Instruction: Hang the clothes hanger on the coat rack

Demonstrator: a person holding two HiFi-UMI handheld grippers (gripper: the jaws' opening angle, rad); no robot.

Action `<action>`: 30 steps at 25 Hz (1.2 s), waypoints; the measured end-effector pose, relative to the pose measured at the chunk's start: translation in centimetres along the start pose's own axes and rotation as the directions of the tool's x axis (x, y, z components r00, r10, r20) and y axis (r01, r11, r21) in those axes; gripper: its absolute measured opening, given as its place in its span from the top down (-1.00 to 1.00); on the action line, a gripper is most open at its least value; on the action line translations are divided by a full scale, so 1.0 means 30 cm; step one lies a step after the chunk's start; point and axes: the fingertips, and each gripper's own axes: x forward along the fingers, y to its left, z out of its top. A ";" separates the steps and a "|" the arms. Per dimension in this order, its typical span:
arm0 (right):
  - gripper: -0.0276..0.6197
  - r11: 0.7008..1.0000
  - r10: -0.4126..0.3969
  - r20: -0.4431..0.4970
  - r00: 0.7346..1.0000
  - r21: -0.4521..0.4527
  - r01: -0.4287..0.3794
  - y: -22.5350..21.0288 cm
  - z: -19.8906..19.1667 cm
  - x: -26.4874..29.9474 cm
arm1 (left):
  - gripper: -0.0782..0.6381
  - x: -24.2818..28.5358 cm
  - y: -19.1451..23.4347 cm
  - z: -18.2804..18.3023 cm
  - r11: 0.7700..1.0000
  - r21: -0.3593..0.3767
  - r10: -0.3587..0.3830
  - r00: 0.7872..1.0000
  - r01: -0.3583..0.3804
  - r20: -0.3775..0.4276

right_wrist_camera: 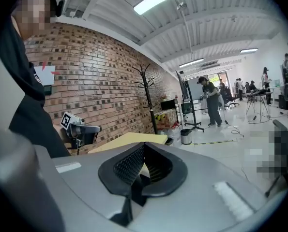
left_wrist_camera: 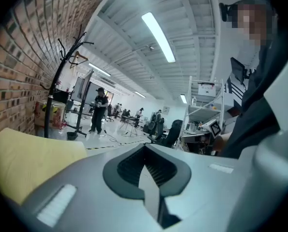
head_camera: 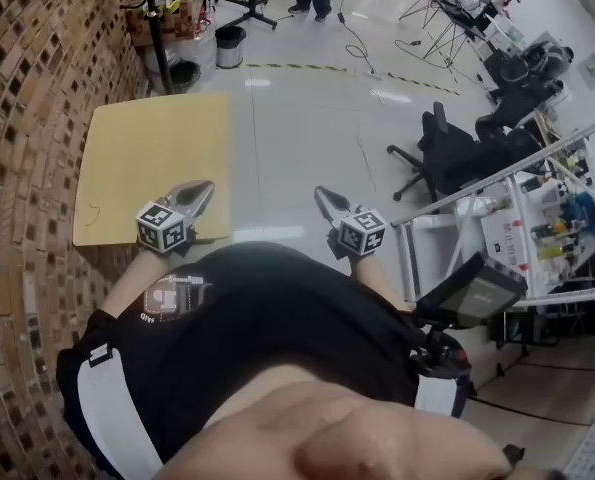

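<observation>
Your left gripper (head_camera: 199, 194) has its jaws pressed fully together with nothing between them, and your right gripper (head_camera: 324, 200) is the same: the ribbed pads meet and hold nothing. You carry both low in front of your body, well apart from each other and pointing away from you. The left one is over the near edge of the yellow table (head_camera: 152, 148), which stands against the brick wall (head_camera: 27, 98). The right one is over bare grey floor (head_camera: 297, 118). The black coat rack (right_wrist_camera: 150, 100) stands upright by that same wall, beyond the far end of the table and well away from both grippers. In the left gripper view a small pale-brown shape (left_wrist_camera: 79, 59) hangs at one of its upper branches. It may be the clothes hanger, but it is too small for you to be sure, and neither of your tools carries one. A small bin (head_camera: 230, 46) sits on the floor near the rack's base. To your right are a black office chair (head_camera: 442, 148) and a white metal shelf unit (head_camera: 517, 218). A person (left_wrist_camera: 99, 109) stands far down the room.
</observation>
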 end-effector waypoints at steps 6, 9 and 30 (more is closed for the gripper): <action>0.87 0.997 0.063 -0.050 0.997 -0.044 -0.066 -0.251 0.017 -0.167 | 0.78 0.232 -0.217 -0.032 0.996 -0.066 0.060 0.997 -0.057 0.044; 0.87 0.997 0.065 -0.055 0.996 -0.038 -0.067 -0.351 0.024 -0.243 | 0.78 0.327 -0.320 -0.037 0.995 -0.079 0.057 0.997 -0.053 0.046; 0.87 1.000 0.001 -0.031 1.000 -0.023 -0.002 -0.597 0.182 -0.038 | 0.78 0.626 -0.090 0.080 0.997 -0.068 -0.036 0.999 0.039 0.037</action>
